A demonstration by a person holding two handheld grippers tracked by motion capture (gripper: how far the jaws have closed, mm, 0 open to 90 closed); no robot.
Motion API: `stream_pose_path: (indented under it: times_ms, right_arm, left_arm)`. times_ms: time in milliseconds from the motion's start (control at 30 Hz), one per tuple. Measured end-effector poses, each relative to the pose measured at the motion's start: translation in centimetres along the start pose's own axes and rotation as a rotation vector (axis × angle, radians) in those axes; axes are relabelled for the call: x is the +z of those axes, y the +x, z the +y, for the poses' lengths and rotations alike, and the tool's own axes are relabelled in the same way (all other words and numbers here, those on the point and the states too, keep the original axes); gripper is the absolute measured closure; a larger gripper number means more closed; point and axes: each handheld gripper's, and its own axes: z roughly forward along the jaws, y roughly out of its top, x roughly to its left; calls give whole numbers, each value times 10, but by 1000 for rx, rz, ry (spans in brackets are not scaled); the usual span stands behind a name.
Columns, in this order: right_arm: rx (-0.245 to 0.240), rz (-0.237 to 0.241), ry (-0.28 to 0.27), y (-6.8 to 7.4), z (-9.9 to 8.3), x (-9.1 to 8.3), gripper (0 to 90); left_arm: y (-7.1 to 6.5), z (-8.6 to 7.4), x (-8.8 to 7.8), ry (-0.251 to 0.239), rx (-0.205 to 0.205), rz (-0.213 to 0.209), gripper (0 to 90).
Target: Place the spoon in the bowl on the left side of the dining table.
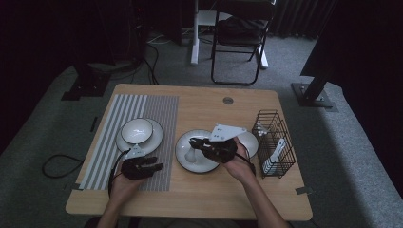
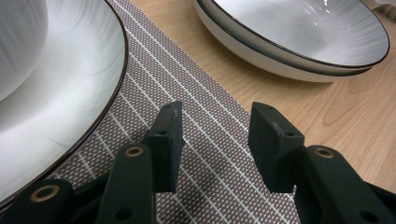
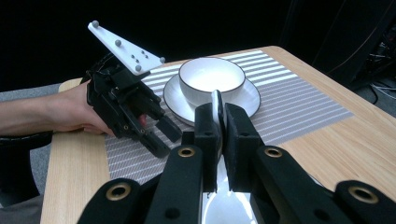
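- Bench (image 1: 199, 199): wood top, striped placemat (image 1: 157, 114) on its 9 o'clock side, wire rack (image 1: 275, 142) at 3 o'clock with white items inside, too small to identify.
- Centre plate (image 1: 187, 159): sits just off the mat's 3 o'clock edge; a second white dish (image 1: 249, 142) lies between it and the rack.
- Mat plate (image 1: 154, 137) carries a bowl (image 1: 137, 130), upright and centred.
- Right claw (image 1: 197, 142): clenched on a white spoon (image 3: 216, 105), held over the centre plate. Handle sticks up between the pads, bowl end hangs down by the claw's base.
- Left claw (image 2: 215, 135): released, nothing between the pads, low over the mat at 6 o'clock of the mat plate.
- Risk 1: grip is on a thin glazed handle. We think it could pivot or slip if swung fast, then chip a plate.
- Risk 2: left claw sits on the path toward the bowl, so the two claws could collide.
- Risk 3: a hard touchdown could tip the bowl.
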Motion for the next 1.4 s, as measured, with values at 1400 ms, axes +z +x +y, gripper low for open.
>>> stream_pose_path:
  times_ms: [1400]
  right_arm:
    - [11,33,-24,-11,35,70,848]
  left_arm:
    - [-1,-2,4,13,8,-15,563]
